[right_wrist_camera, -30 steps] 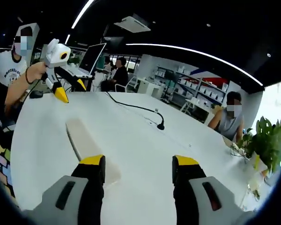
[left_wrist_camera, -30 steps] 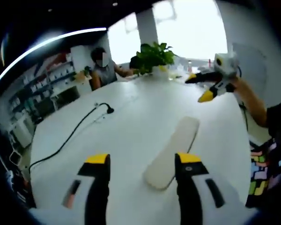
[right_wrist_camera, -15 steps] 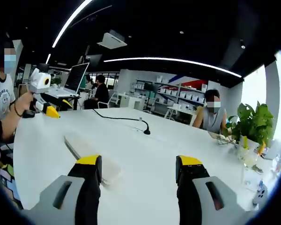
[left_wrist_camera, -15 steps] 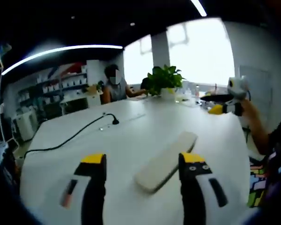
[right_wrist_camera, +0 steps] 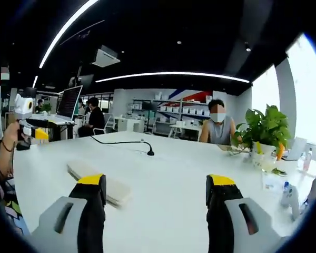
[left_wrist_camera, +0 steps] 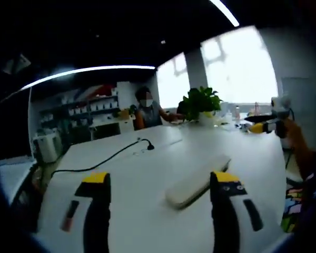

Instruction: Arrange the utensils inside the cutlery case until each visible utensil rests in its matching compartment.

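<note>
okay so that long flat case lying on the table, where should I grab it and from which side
Probably across its narrow width near the closer rounded end. The case lies flat on the white table, long and thin, so open jaws could straddle its two long edges from above. In the left gripper view that near end sits just inside the left gripper's right jaw; it also lies by the right gripper. Both grippers are open and empty.

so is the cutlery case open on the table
No, the cutlery case lies shut and flat on the white table, no utensils showing.
</note>
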The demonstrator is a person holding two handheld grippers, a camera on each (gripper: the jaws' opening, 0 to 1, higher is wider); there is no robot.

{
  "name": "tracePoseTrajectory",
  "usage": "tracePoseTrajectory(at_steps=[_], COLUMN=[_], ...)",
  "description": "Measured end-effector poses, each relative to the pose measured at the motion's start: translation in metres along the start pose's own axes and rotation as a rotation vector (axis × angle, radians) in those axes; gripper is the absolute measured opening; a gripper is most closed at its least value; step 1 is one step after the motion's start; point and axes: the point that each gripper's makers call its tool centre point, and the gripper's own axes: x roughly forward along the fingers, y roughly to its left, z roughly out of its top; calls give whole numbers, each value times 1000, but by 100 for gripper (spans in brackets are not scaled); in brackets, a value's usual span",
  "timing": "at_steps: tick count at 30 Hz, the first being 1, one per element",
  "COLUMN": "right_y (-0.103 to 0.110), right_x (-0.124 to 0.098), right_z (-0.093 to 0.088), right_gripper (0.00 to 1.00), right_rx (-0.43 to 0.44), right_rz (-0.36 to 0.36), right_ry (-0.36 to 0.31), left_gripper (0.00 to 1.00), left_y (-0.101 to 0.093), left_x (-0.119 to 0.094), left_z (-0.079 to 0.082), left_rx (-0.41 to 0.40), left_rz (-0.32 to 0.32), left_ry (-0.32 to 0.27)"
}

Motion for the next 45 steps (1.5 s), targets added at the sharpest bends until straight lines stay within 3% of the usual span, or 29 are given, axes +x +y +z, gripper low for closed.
tracePoseTrajectory(at_steps=[5,9,13,18,28,45], right_y=[-11,-12,-11,-7,-12,-14], right_x=[-17,-28,-33,-38,-46,-55], right_z=[-1,4,12,16,14,9], right_gripper=[85,93,99,99,99,99], right_rx=[11,19,17,20,24,23], right_rz=[-24,-44,-66,-62,-64,-59], right_ry=[2,-14,-43,-56,-42,-17], left_gripper=[100,100,100,100,100,100], left_y=[16,18,15,14,10,1], left_x=[-23,-32,-35,-40,-47,-43], left_z=[19,21,20,16,31,29], left_rx=[-16,-2,-28,-39,-57,-83], left_rz=[68,97,79,74,58,28], left_ry=[-80,-88,-99,-98,-158,-149])
